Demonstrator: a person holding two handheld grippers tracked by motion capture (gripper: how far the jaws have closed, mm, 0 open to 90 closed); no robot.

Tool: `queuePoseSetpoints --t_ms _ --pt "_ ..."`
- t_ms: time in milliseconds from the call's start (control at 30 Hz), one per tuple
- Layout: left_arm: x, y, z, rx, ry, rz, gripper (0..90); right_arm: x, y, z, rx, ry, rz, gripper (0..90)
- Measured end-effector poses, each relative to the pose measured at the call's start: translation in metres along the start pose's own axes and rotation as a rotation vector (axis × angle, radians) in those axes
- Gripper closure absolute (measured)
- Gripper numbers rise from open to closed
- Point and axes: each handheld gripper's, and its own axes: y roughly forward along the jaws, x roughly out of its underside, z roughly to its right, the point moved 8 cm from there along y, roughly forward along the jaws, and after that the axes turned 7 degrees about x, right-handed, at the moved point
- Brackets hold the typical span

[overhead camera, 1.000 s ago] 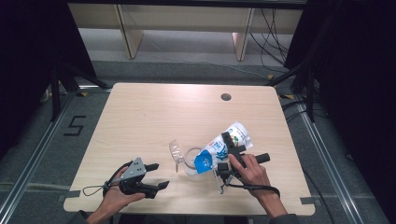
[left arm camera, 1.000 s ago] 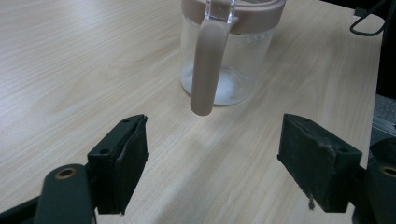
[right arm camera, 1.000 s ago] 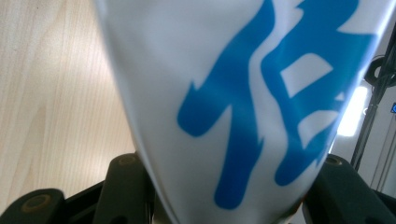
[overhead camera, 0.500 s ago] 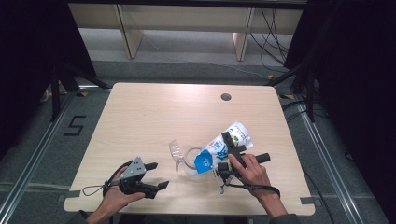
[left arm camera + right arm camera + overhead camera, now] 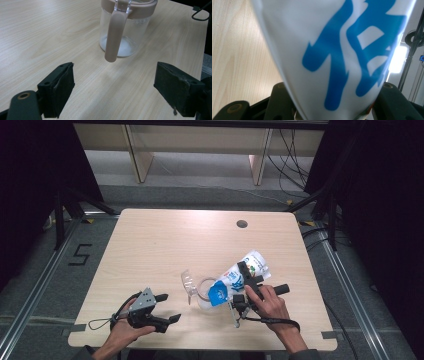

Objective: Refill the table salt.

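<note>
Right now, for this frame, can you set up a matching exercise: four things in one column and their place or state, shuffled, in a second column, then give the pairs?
Things:
1. left tongs
2. right tongs
3. jug
4. bag

States:
A. white with blue print, tilted with its lower end over the jug's mouth
B. open and holding nothing, pointed at the jug's handle
C. stands upright on the table, clear wall, a little white stuff at its bottom
D. shut on the bag

Pairs: 1-B, 2-D, 3-C, 4-A
</note>
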Motion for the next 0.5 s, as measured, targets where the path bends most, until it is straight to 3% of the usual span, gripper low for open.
queuePoseSetpoints --t_ms 67,133,500 --pt "0.0002 0.0 0.0 0.001 0.002 -0.002 15.7 0.0 0.0002 -0.0002 0.001 0.001 0.002 53.8" --pt "0.0 -0.0002 -0.001 -0.003 0.028 -0.009 15.8 -0.0001 0.0001 -0.0006 -0.002 0.006 0.001 54.0" --pt "0.0004 0.0001 -0.0005 0.0 0.024 -0.012 15.8 -0.0011 -0.0004 -0.0011 -0.013 0.017 -0.001 54.9"
